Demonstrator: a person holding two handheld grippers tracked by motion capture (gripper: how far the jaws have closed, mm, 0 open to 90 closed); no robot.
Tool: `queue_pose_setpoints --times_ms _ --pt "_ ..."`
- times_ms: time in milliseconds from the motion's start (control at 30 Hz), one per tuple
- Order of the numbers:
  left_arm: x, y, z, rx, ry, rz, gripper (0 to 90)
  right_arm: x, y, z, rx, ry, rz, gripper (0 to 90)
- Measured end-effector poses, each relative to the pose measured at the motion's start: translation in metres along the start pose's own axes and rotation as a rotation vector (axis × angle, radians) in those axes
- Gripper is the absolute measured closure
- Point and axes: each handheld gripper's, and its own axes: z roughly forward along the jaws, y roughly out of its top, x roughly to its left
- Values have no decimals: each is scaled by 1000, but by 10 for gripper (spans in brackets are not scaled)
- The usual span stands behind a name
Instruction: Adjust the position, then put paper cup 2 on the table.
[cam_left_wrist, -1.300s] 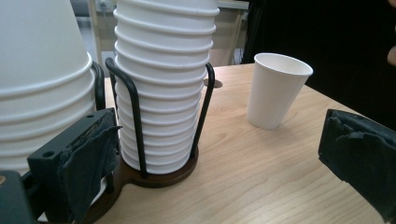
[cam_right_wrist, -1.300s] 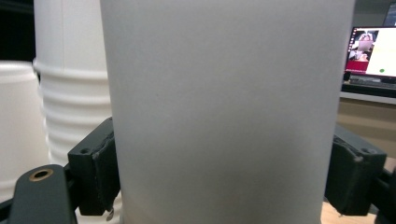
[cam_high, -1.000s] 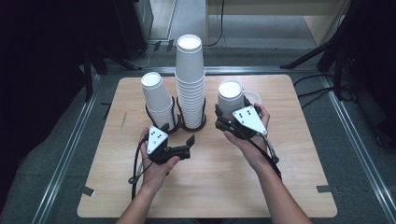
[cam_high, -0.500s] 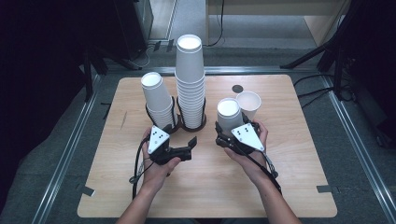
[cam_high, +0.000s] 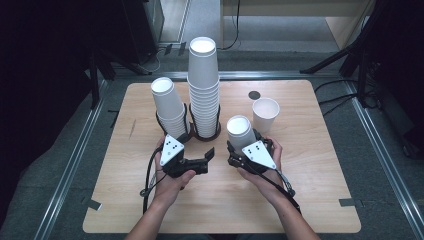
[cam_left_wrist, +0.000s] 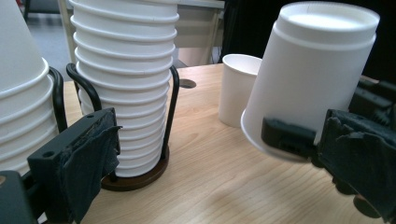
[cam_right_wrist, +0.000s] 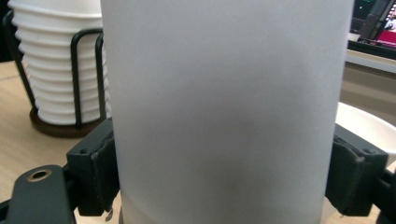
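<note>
— What moved?
— My right tool (cam_high: 243, 148) came nearer and lower, pinching the upside-down cup (cam_high: 240, 132) left of the upright cup (cam_high: 265, 114).
— Left tool's view?
— My left tool (cam_high: 208, 154) spread, empty; cup stack (cam_left_wrist: 123, 79) far left.
— Right's?
— Pads (cam_right_wrist: 95, 163) grip it.

Open bench (cam_high: 220, 205) along the near edge and out to the right corner — easy passage. Blocked behind: two racked cup stacks (cam_high: 204, 87) standing close together, upright cup (cam_high: 265, 114) just right of them — narrow gap only between.
</note>
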Motion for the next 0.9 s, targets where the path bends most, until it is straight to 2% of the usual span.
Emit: queue_pose_setpoints --times_ms 267,333,467,567,900 --pt "-5 4 -2 1 -36 2 0 5 -8 -6 13 10 -42 142" --pt "-6 4 -2 4 -49 -7 0 8 -9 -7 12 20 -52 143" --pt "-10 3 -1 19 -79 3 0 16 -9 -8 7 48 -69 142" --pt "-14 3 -1 23 -97 11 0 24 -9 -8 3 63 -99 142" --pt "-18 4 0 38 -154 13 0 38 -7 -12 -21 119 -115 141"
